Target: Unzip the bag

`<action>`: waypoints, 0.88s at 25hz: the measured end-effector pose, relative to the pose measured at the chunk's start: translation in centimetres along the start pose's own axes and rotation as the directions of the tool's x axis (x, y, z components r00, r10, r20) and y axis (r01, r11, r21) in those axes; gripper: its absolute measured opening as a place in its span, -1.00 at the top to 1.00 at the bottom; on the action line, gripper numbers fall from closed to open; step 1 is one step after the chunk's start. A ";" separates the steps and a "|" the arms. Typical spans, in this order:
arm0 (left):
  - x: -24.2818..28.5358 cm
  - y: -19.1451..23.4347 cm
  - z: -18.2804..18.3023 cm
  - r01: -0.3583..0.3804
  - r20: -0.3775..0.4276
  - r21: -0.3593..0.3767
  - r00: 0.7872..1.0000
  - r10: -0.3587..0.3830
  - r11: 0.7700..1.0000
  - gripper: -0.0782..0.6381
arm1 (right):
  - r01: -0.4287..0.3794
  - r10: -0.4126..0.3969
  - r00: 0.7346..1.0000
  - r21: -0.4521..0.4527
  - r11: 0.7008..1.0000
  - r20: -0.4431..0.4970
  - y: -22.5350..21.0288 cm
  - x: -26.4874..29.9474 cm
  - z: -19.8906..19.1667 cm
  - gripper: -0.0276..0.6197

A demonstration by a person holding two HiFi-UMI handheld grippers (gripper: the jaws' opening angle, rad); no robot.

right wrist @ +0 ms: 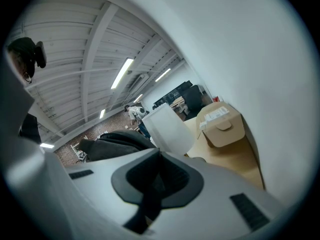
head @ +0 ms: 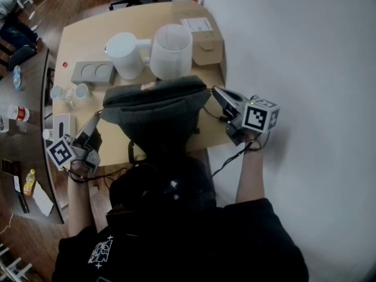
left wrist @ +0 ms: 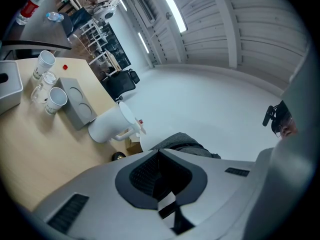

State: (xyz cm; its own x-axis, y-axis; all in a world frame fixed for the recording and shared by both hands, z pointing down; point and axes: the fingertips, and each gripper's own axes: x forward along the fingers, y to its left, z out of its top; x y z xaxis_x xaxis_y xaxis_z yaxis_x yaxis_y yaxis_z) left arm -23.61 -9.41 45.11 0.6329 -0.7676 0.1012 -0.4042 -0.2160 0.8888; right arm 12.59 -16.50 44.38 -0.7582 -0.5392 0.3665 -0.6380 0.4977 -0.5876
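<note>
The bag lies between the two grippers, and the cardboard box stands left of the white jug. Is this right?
No: the head view shows the box right of the jug. The bag does lie between the left gripper and the right gripper.

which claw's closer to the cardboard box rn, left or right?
Right. The right claw is at the right end of the bag, with the cardboard box just beyond it. The left claw is at the bag's left end, far from the box.
</note>
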 end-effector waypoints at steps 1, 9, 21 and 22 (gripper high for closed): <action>0.0 0.0 0.0 0.000 0.000 -0.002 1.000 0.000 1.000 0.77 | 0.001 -0.001 1.000 0.002 1.000 -0.002 -0.1 0.0 -0.1 0.88; -0.1 0.2 -0.2 -0.006 0.002 -0.007 1.000 0.006 1.000 0.77 | -0.007 0.007 1.000 0.016 1.000 0.011 0.1 0.1 0.1 0.88; -0.2 0.9 -0.4 -0.021 -0.002 -0.008 1.000 0.021 1.000 0.77 | -0.005 0.005 1.000 0.032 0.999 0.005 -0.3 0.3 -0.2 0.88; -0.2 0.9 -0.4 -0.021 -0.002 -0.009 1.000 0.021 1.000 0.77 | -0.004 0.004 1.000 0.033 0.999 0.004 -0.3 0.3 -0.2 0.88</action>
State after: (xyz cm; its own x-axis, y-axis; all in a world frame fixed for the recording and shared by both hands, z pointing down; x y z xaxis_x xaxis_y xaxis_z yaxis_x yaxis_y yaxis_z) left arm -23.83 -9.25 46.06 0.6256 -0.7707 0.1208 -0.4114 -0.1944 0.8905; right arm 12.50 -16.67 44.86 -0.7602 -0.5398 0.3616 -0.6302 0.4775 -0.6123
